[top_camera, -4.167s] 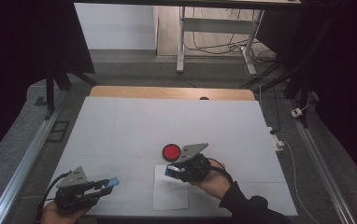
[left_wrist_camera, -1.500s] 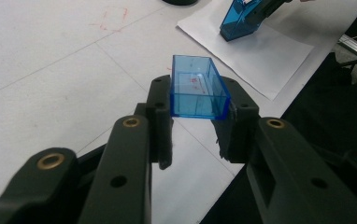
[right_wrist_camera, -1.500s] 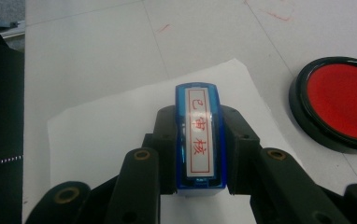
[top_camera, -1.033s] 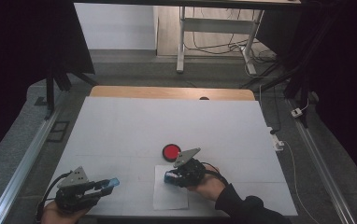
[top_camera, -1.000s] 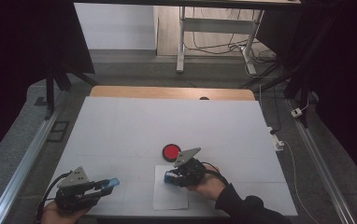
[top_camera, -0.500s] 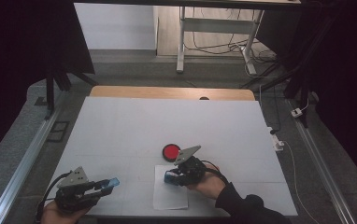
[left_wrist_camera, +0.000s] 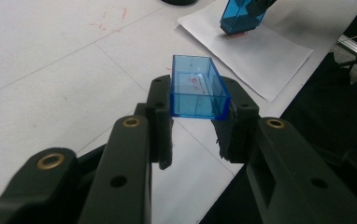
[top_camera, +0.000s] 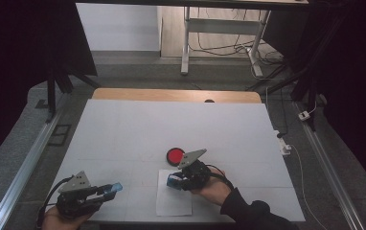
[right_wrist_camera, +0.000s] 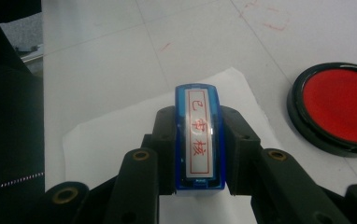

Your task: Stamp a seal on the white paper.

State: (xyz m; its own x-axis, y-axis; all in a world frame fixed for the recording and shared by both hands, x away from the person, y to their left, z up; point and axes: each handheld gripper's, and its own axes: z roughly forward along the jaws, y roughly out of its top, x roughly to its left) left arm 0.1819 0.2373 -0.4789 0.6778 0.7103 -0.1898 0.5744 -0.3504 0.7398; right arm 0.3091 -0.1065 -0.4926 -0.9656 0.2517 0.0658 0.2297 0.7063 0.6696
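Note:
My right gripper (top_camera: 174, 181) is shut on a blue stamp (top_camera: 173, 182), which stands on the upper left part of a white paper sheet (top_camera: 174, 203). In the right gripper view the stamp (right_wrist_camera: 199, 140) sits between the jaws, its white label with red characters facing up. The round red ink pad (top_camera: 175, 155) lies just beyond the paper, and shows at the right as ink pad (right_wrist_camera: 340, 109). My left gripper (top_camera: 111, 188) rests near the front left edge, shut on a clear blue cap (left_wrist_camera: 196, 88). From there the stamp (left_wrist_camera: 242, 16) touches the paper (left_wrist_camera: 270, 46).
A white cover (top_camera: 171, 124) spans the table, with a wooden strip (top_camera: 171, 94) at its far edge. Metal rails (top_camera: 28, 163) run along both sides. Faint red marks (left_wrist_camera: 109, 16) show on the cover. A power strip (top_camera: 282, 143) lies off the right edge.
Since the earliest frame my right gripper has shifted slightly left and toward me, over the paper. During the last second nothing visibly moved. The left gripper has stayed put.

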